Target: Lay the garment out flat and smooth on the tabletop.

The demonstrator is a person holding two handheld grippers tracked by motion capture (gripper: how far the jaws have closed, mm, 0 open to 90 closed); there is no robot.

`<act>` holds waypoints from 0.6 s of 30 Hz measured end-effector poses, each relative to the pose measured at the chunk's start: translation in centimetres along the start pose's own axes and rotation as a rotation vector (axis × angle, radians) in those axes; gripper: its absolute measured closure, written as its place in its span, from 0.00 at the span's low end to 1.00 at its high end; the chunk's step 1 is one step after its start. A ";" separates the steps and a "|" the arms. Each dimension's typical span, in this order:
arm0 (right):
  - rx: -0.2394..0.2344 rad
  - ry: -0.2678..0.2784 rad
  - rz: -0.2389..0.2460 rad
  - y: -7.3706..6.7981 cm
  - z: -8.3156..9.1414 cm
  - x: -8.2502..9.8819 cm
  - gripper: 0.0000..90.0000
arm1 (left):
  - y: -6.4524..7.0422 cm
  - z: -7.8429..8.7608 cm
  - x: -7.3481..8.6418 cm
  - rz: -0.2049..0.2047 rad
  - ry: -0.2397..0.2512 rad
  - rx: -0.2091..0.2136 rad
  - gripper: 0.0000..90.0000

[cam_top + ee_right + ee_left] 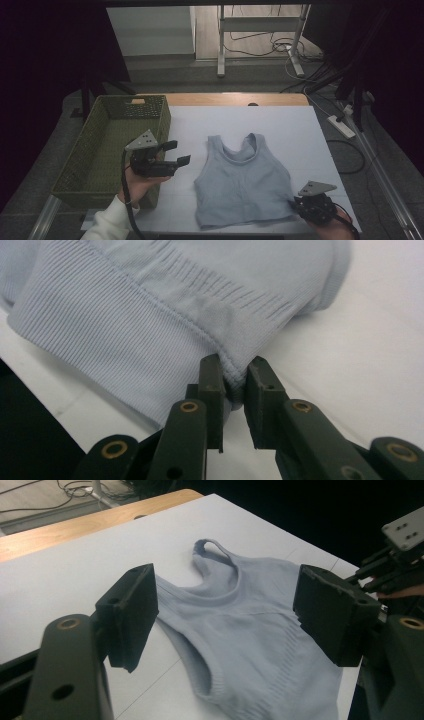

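Two grippers, one garment. High view: light-blue cropped tank top (243,182) laid flat, straps far, on the white table (200,125); green woven basket (112,145) at left, likely its destination. Left gripper (176,152) hovers between basket and top, jaws apart, holding nothing. Right gripper (300,204) sits at the hem's near right corner.

Left gripper view: wide jaws frame the top (250,630), poised to take its side.

Right gripper view: pads (212,385) nearly together, pinching the ribbed hem (235,377) for lifting.
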State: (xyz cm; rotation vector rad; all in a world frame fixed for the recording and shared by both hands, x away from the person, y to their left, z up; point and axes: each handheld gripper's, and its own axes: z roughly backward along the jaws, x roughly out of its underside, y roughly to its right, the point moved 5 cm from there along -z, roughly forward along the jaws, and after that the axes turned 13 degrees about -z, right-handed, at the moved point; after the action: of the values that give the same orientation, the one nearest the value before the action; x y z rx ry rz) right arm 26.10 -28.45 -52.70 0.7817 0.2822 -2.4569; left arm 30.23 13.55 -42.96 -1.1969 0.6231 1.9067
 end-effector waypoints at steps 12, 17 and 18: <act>0.025 0.014 0.020 0.4 -0.3 0.8 0.63 | 0.0 -0.2 0.0 0.001 -0.002 0.001 0.29; -0.008 0.165 0.013 0.2 0.9 -0.8 0.53 | 0.1 -0.6 0.2 0.001 -0.008 0.002 0.29; -0.028 0.184 0.007 0.0 0.9 -1.0 0.52 | 0.2 -0.6 0.2 -0.001 -0.009 0.003 0.29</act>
State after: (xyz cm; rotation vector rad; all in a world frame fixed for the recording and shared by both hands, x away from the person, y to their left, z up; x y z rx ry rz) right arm 26.38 -28.36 -51.33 0.9960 0.3803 -2.3719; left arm 30.37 13.04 -43.38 -1.1864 0.6202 1.9089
